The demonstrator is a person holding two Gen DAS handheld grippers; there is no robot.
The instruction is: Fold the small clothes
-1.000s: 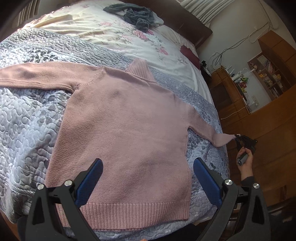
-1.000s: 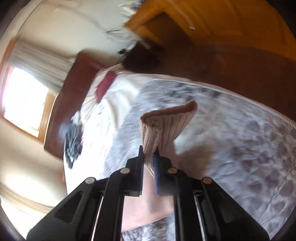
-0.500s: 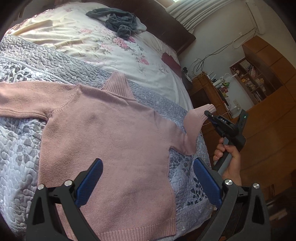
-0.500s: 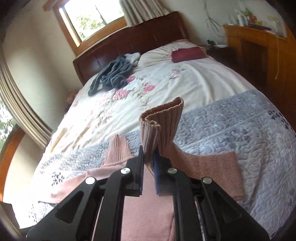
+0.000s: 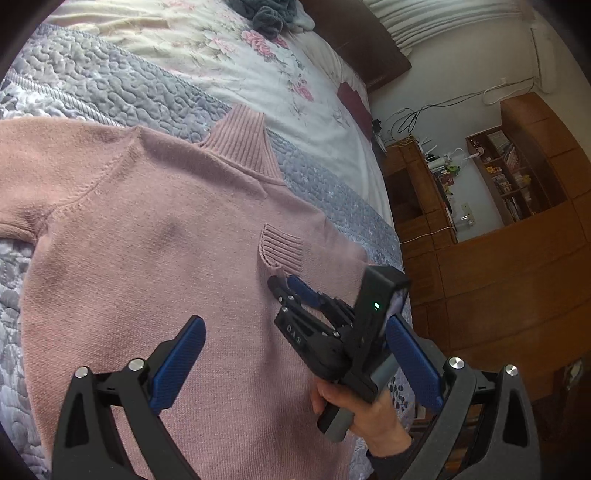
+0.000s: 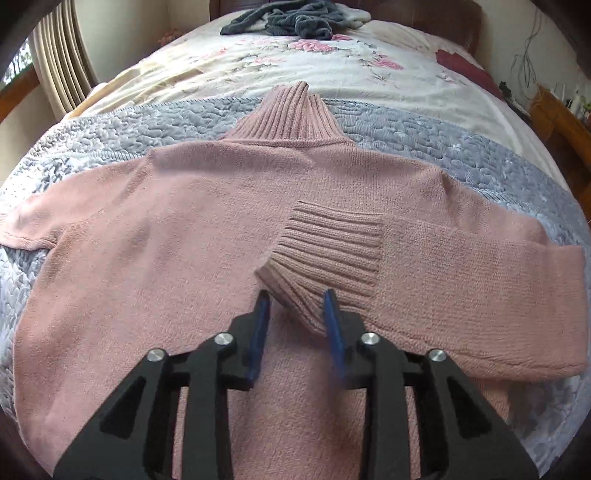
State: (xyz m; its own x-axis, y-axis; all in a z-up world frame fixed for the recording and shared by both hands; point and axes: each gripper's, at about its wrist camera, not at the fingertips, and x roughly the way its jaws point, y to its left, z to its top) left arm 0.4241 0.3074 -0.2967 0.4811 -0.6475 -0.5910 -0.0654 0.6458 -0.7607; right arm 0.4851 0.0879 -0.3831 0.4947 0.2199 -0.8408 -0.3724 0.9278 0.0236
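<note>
Sweater (image 6: 184, 229) is pink knit, flat on the grey quilt (image 6: 424, 129), filling the middle of both views, collar pointing to the top of the frame.

Right gripper (image 6: 295, 306), bottom centre of its own view: jaws parted, ribbed cuff (image 6: 332, 251) lying loose just ahead of and between the tips, not pinched. Looks like a release in progress. Right sleeve (image 6: 461, 266) is folded inward across the chest, cuff near the middle of the body.

Left gripper (image 5: 291, 354), bottom of the left view: spread wide, holding nothing, hovering over the lower body of the sweater. A hand (image 5: 369, 410) on the right gripper's handle shows lower right.

For this step, my read:
- back the right tool straight out along the sleeve so the tips don't drag the cuff
- cuff sits slightly curled at its near edge; flatten before leaving
- fold line at right edge should run parallel to the side seam

Other sleeve (image 6: 55, 221) is spread out at left, unfolded; likely next.

Far end: floral sheet (image 6: 295, 62), dark grey clothes (image 6: 288, 18) at top by the headboard.
</note>
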